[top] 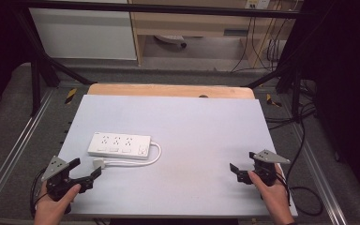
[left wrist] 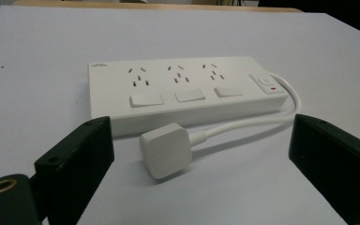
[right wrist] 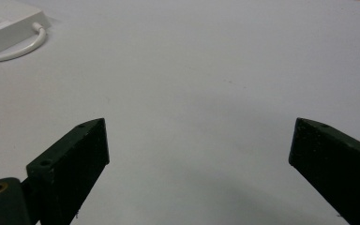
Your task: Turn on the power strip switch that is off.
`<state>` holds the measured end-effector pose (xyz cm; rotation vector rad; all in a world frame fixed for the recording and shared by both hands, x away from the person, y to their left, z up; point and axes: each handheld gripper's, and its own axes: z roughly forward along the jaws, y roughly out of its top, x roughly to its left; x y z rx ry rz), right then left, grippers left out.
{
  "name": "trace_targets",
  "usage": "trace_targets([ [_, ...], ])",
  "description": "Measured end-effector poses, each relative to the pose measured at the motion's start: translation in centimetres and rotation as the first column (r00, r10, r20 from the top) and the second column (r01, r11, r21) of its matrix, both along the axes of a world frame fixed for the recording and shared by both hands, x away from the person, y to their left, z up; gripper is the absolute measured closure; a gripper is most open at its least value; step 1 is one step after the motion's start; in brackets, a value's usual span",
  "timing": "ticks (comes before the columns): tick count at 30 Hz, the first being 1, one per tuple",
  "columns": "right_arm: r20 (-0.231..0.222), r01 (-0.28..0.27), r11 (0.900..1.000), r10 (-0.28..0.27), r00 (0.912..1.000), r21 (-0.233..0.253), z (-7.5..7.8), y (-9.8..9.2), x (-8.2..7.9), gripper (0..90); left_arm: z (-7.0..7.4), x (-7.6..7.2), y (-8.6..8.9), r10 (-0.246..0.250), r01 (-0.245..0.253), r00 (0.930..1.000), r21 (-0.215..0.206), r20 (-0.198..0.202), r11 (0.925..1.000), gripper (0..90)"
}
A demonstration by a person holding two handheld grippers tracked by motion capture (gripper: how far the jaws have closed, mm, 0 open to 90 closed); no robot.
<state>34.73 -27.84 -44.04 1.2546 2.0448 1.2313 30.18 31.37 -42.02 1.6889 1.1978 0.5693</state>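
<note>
The left gripper [top: 85, 172] sits at the near left corner of the table [top: 206, 126], jaws spread wide and gripping nothing, and the white plug [left wrist: 165, 149] lies straight ahead of it — just beyond the tips, centred in the gap as the left gripper view has it, touching neither jaw. The plug rests on its side, square face turned toward the gripper, its cord [left wrist: 243, 123] running off to the right and curling back into the end of the power strip [left wrist: 183, 86]. So this hand is by far the nearer one, and I judge a short push forward would bring the jaws to either side of the plug.

The strip lies just behind the plug, its long axis across the gripper's line, sockets and switches up; it is the one thing close enough to be nudged.

The right gripper [top: 244, 168] waits at the near right, well apart — jaws likewise open over bare table, the strip's cord end far off at its upper left
</note>
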Motion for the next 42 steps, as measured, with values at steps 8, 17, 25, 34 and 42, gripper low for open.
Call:
trace_targets([
  [8,0.003,0.014,1.0,-0.014,0.9999,-0.01,0.1,0.1,-0.2,5.5,0.0,0.0,-0.1,0.0,0.0,1.0,-0.006,-0.001,1.0,7.2],
  [17,-0.004,-0.001,1.0,0.001,1.0,-0.009,0.2,0.2,-0.3,4.7,0.3,-0.2,-0.6,-0.031,0.031,0.9994,-0.024,0.012,0.9992,6.9],
  [25,-0.005,-0.015,1.0,0.015,0.9999,-0.025,0.2,0.4,-0.3,4.7,0.5,-0.4,-0.8,-0.045,0.046,0.9986,-0.032,0.028,0.9985,6.8],
  [34,-0.005,-0.009,1.0,0.008,1.0,-0.018,0.2,0.3,-0.2,5.0,1.5,-0.4,-1.7,-0.026,0.028,0.9992,-0.075,0.029,0.9968,7.4],
  [42,-0.007,-0.017,1.0,0.017,0.9998,-0.02,0.2,0.3,-0.2,5.0,3.1,0.9,-1.6,-0.009,0.012,0.9988,-0.071,0.048,0.9974,7.8],
])
